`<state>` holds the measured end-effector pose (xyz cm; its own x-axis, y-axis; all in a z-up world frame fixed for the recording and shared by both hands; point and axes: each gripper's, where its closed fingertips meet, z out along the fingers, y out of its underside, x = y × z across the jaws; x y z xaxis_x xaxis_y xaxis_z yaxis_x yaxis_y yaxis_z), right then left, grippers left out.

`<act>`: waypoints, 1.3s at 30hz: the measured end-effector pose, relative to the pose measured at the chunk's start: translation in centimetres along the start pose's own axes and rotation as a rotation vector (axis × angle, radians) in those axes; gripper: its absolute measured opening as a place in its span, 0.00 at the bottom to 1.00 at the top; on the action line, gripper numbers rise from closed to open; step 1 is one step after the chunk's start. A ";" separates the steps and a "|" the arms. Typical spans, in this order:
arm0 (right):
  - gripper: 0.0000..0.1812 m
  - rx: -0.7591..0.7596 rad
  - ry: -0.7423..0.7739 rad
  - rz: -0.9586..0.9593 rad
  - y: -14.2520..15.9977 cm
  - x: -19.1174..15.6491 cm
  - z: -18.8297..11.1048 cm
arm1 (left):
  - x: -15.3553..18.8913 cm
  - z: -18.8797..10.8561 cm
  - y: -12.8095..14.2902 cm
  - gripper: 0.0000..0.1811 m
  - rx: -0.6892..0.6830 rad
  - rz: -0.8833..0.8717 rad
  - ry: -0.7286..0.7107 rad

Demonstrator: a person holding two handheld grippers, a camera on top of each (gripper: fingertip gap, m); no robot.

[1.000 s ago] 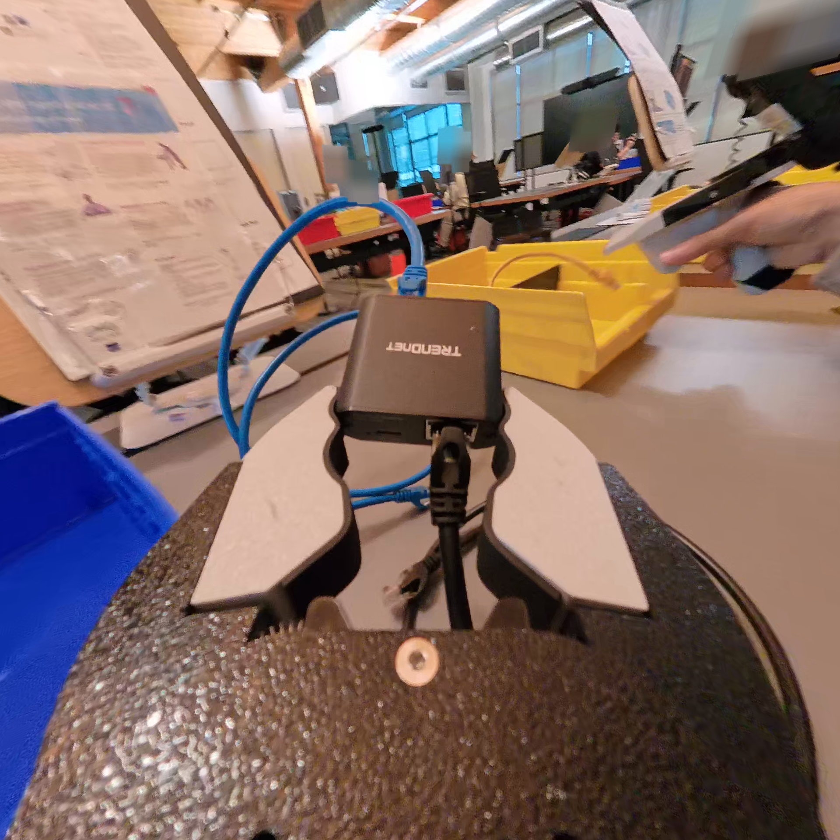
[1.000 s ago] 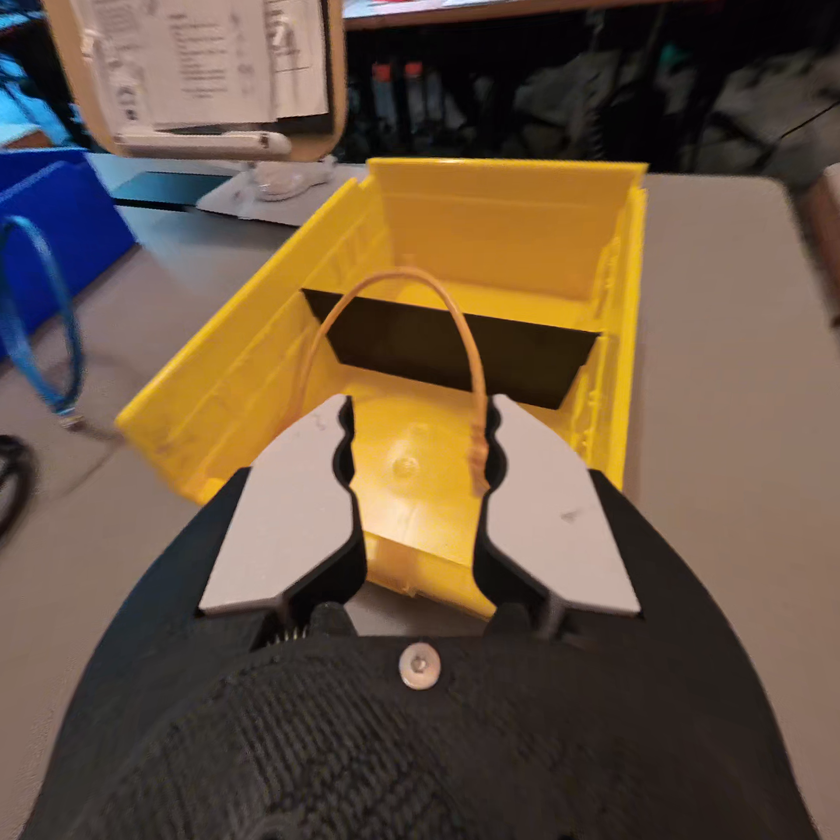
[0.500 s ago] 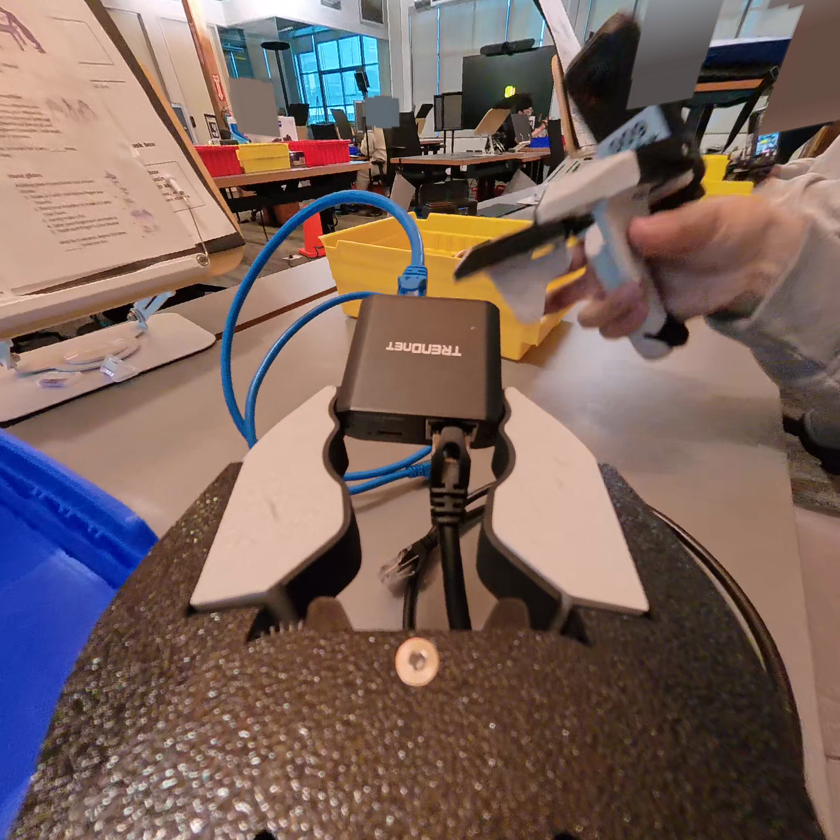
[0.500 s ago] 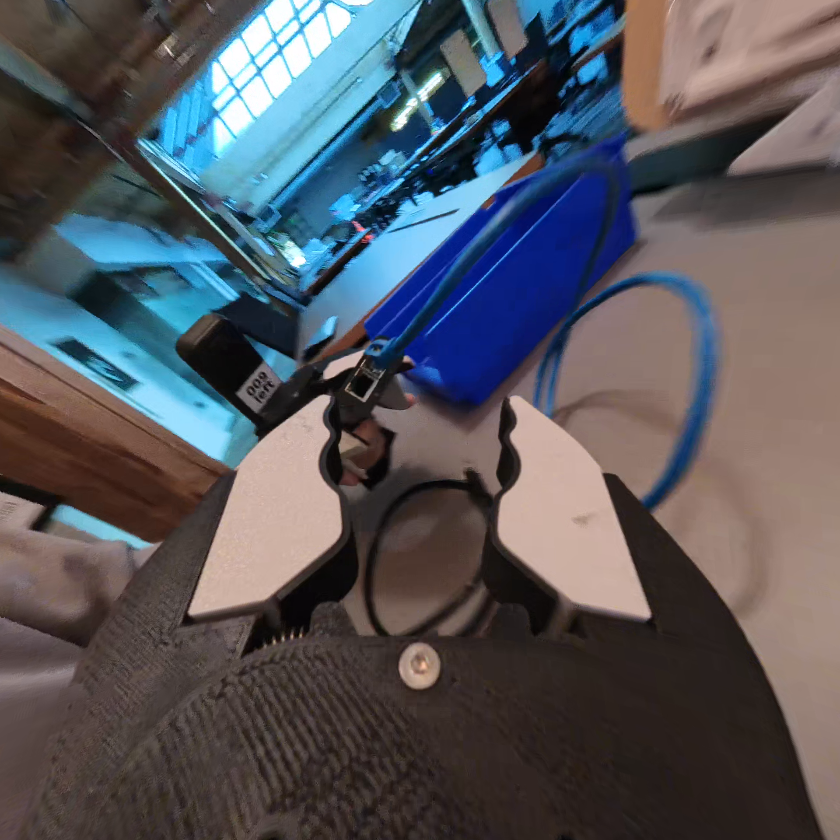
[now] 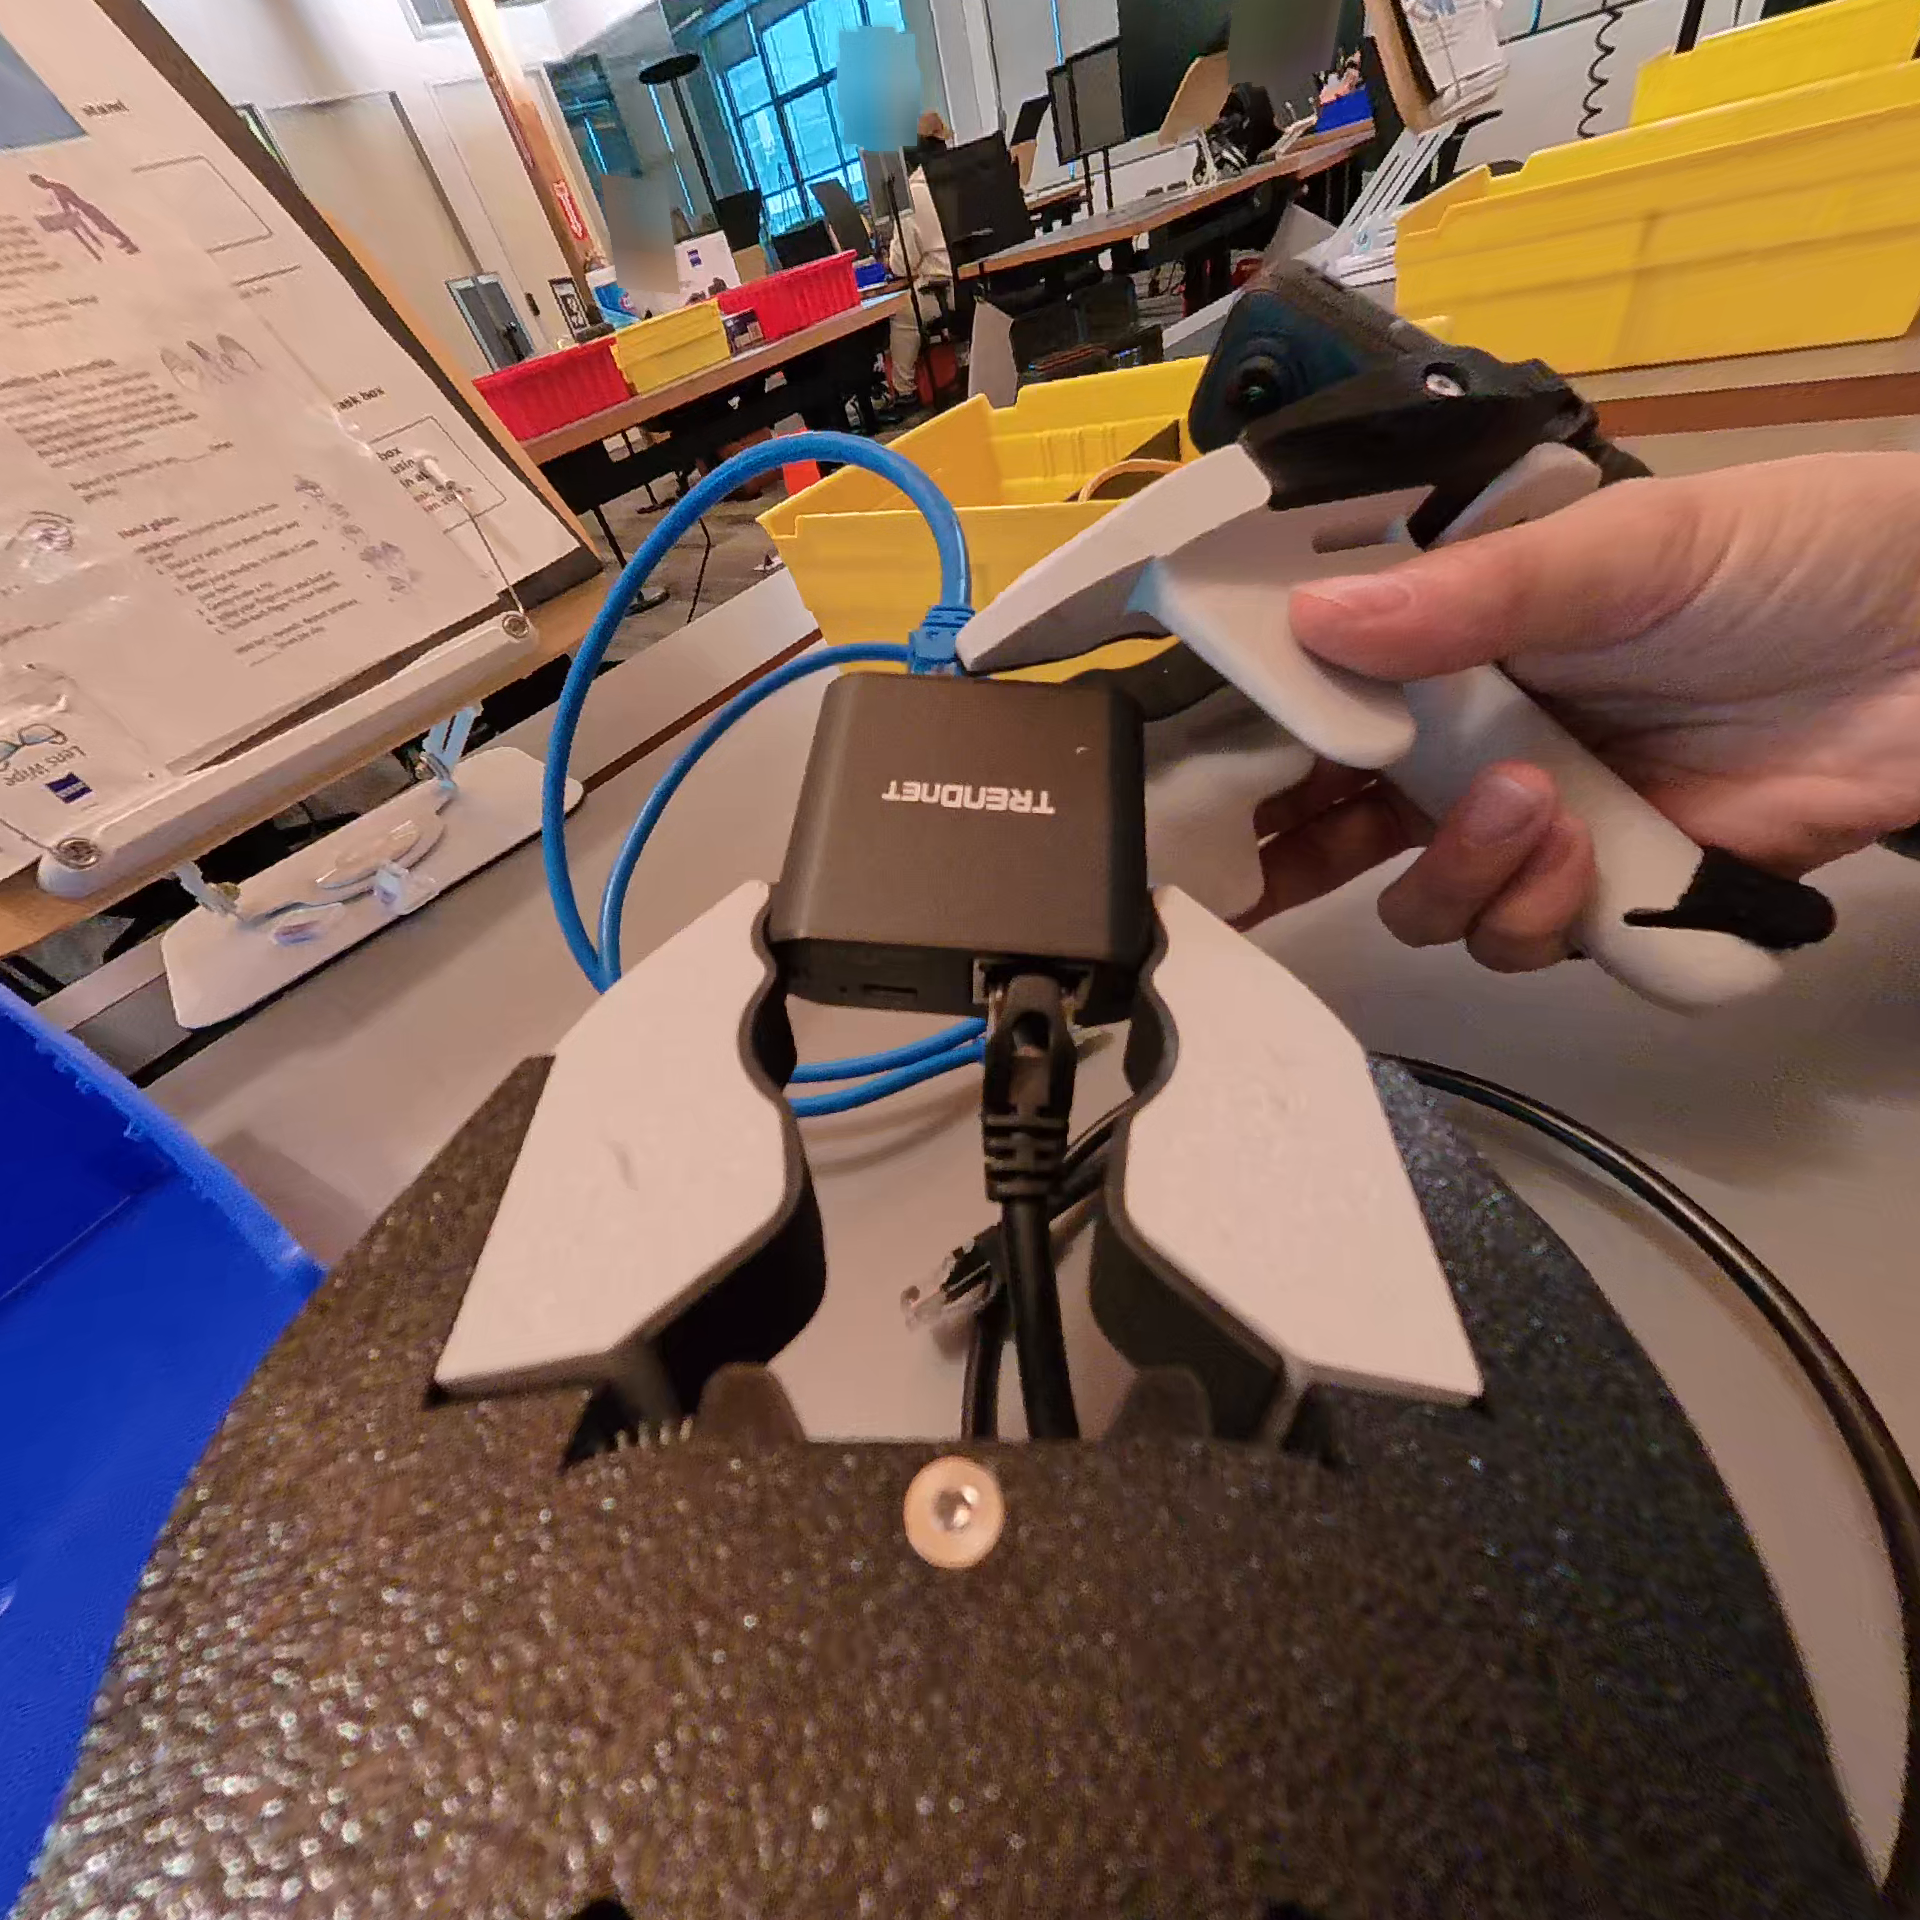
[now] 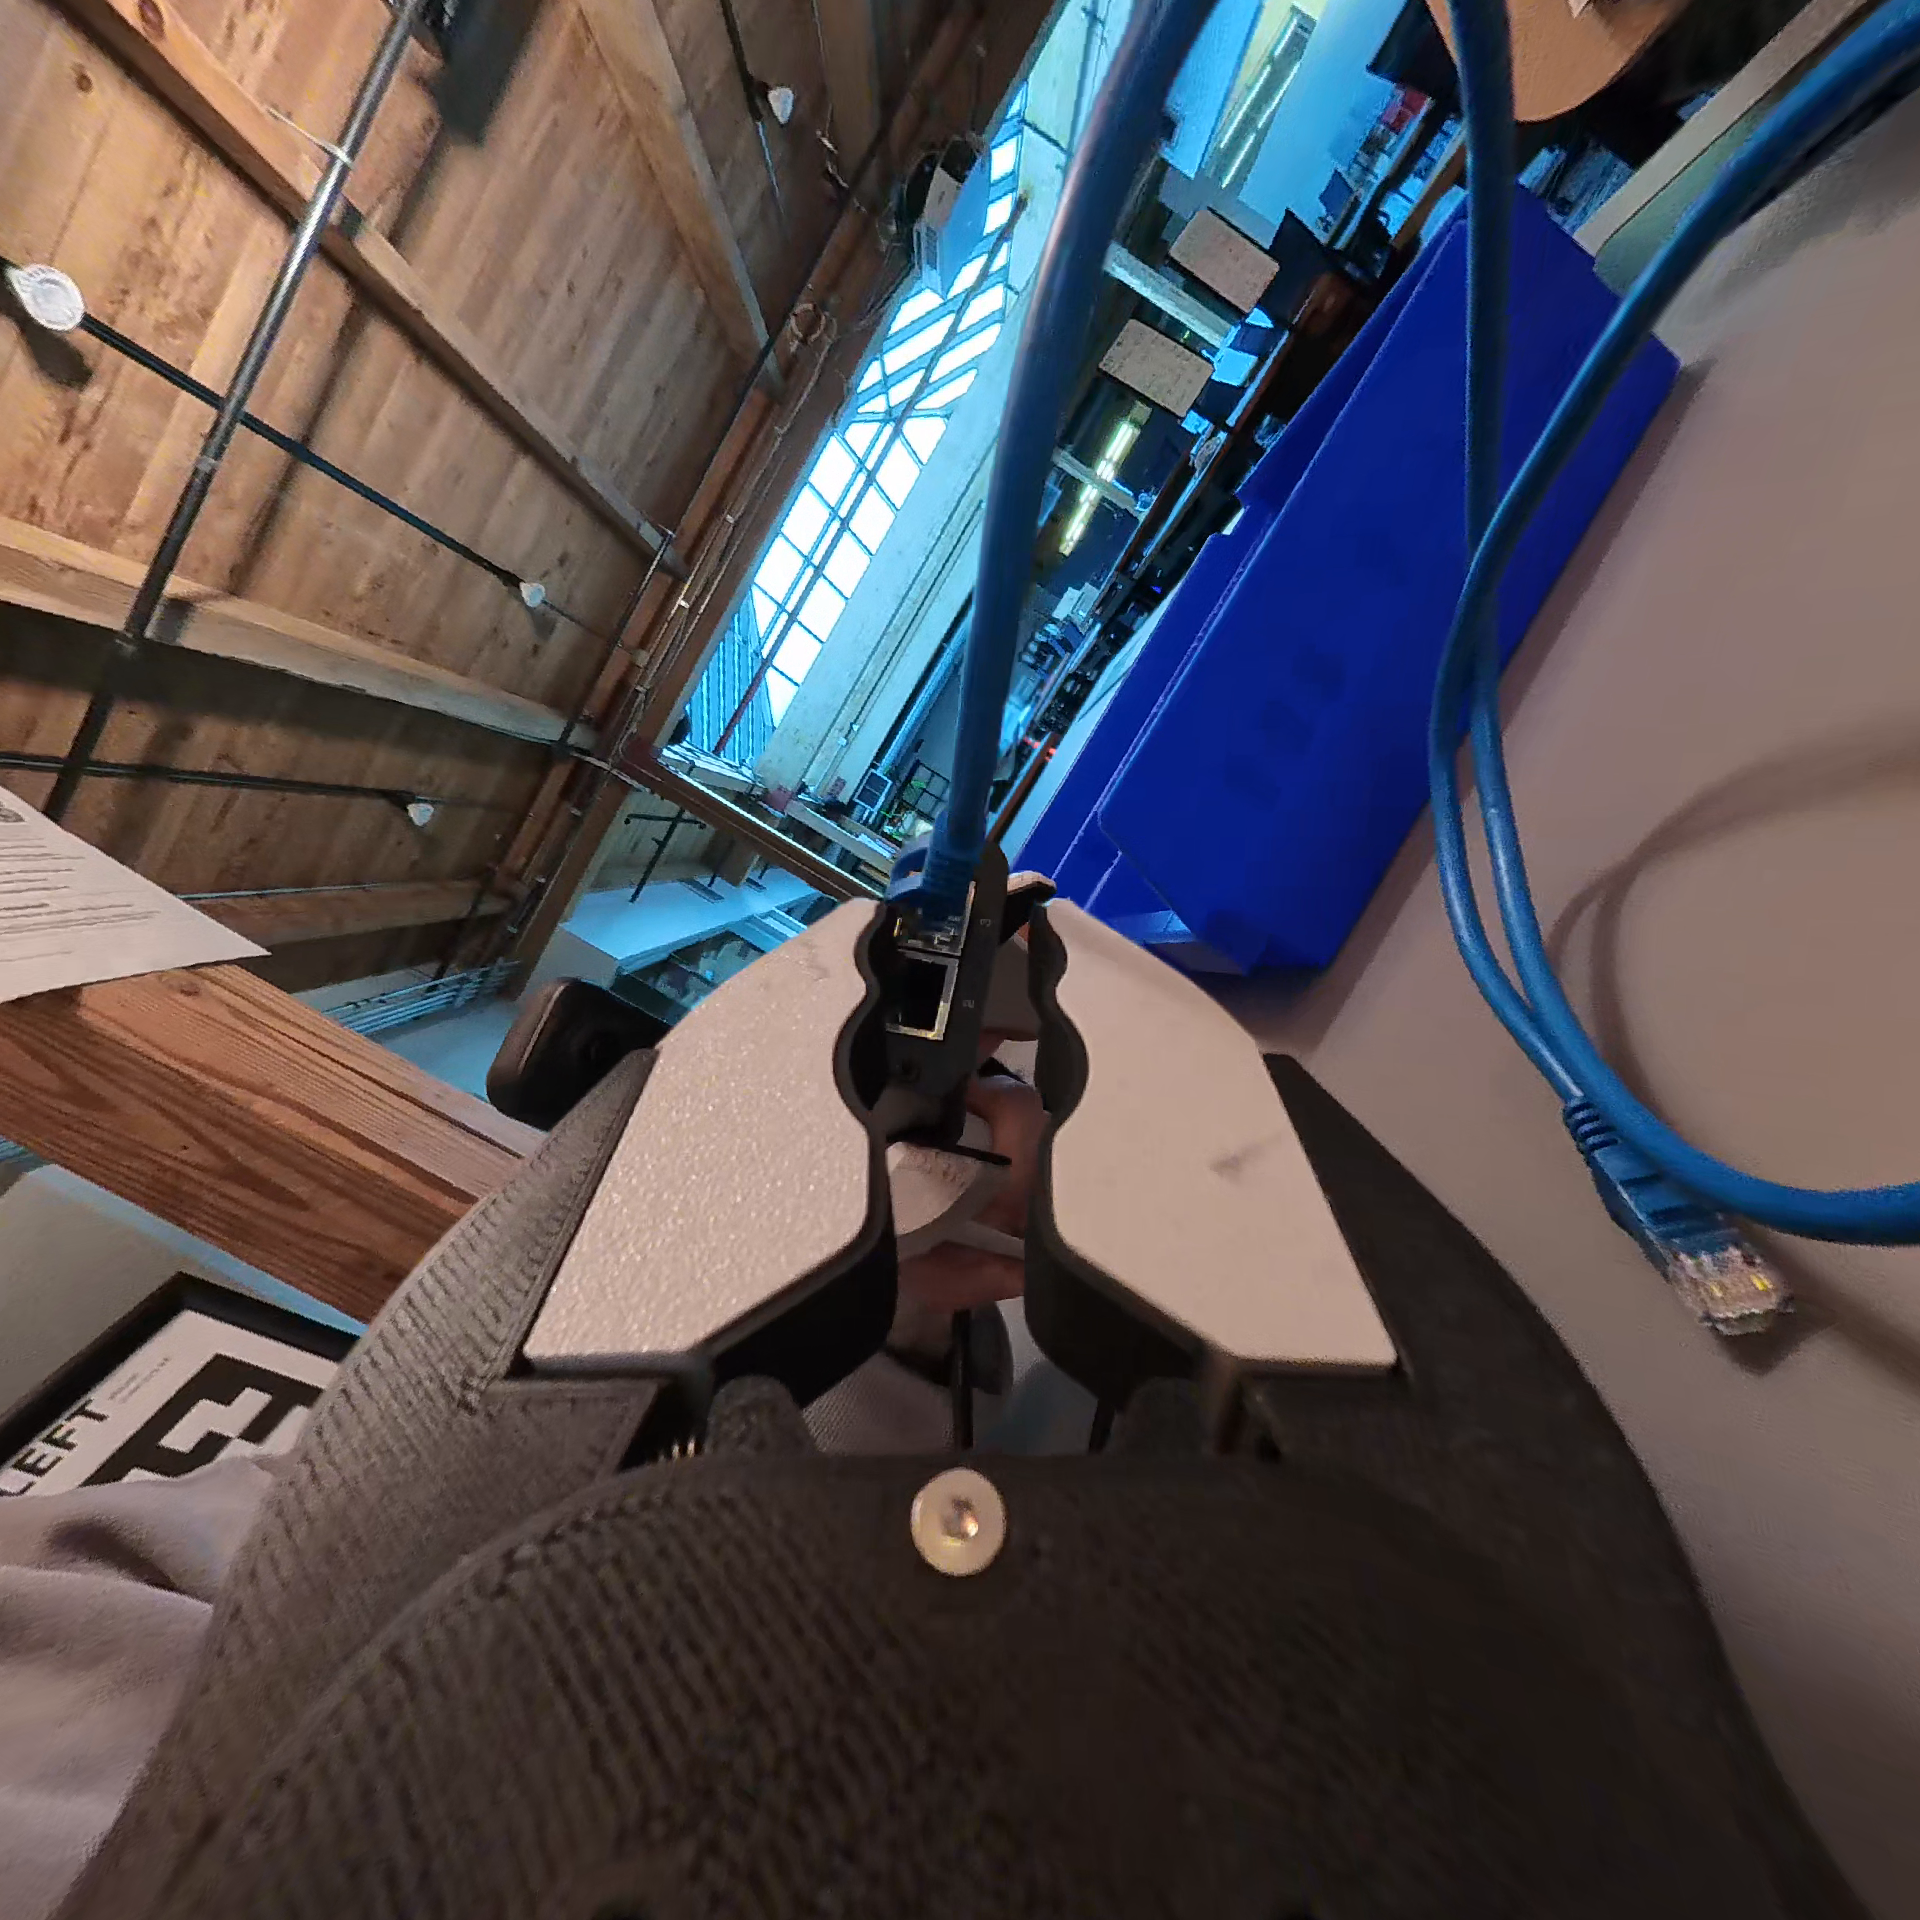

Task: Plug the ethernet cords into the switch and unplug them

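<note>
Left hand-held gripper (image 5: 961, 997) clamps switch (image 5: 961, 821) — far ports (image 6: 925, 1003) seemingly right-view only

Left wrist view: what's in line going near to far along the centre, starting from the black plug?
black ethernet cord plugged into the near face → black switch → blue ethernet cord plug at the far face → yellow bin

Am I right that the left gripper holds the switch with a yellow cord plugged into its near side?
Not quite: the cord plugged into the switch's near side is black, not yellow, as the left wrist view shows. The left gripper does hold the switch.
</note>
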<state>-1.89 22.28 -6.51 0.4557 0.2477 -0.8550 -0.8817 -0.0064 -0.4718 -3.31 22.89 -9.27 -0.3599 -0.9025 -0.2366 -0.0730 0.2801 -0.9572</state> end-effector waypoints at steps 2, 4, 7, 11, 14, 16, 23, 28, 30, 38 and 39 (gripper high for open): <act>0.15 0.017 -0.021 0.037 -0.1 -0.1 0.0 | -0.1 0.0 0.1 0.34 -0.007 0.009 -0.005; 0.13 0.017 -0.030 0.058 0.0 -0.1 0.1 | 0.1 0.1 0.3 0.34 -0.020 0.026 -0.007; 0.08 0.050 -0.032 0.063 -0.1 0.1 0.0 | 0.2 0.4 0.6 0.34 -0.039 0.036 -0.019; 0.08 0.100 -0.021 0.079 -0.2 0.5 -0.1 | 0.1 0.5 0.9 0.34 -0.057 0.074 -0.050; 0.08 0.138 -0.026 0.100 -0.4 0.5 -0.3 | 0.2 0.6 0.9 0.34 -0.068 0.103 -0.066; 0.08 0.139 -0.022 0.078 -0.5 0.5 -0.3 | 0.2 0.7 0.9 0.34 -0.066 0.102 -0.073; 0.08 0.129 -0.009 0.016 -0.4 0.5 -0.5 | 0.4 0.9 0.9 0.34 -0.056 0.098 -0.092; 0.08 0.137 -0.030 0.052 -0.6 0.1 -0.5 | 0.4 0.9 0.5 0.34 -0.042 0.115 -0.116; 0.08 0.140 -0.018 0.055 -0.6 0.2 -0.5 | 0.3 0.9 0.5 0.34 -0.046 0.119 -0.122; 0.08 0.137 -0.020 0.086 -0.5 0.5 -0.5 | 0.2 1.0 0.7 0.34 -0.055 0.115 -0.140; 0.08 0.139 -0.014 0.083 -0.5 0.5 -0.5 | 0.2 1.0 0.7 0.34 -0.056 0.113 -0.140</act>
<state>-1.11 21.94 -6.82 0.3798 0.2649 -0.8863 -0.9251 0.1066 -0.3645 -2.53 22.55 -10.14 -0.2357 -0.8999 -0.3669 -0.0921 0.3965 -0.9134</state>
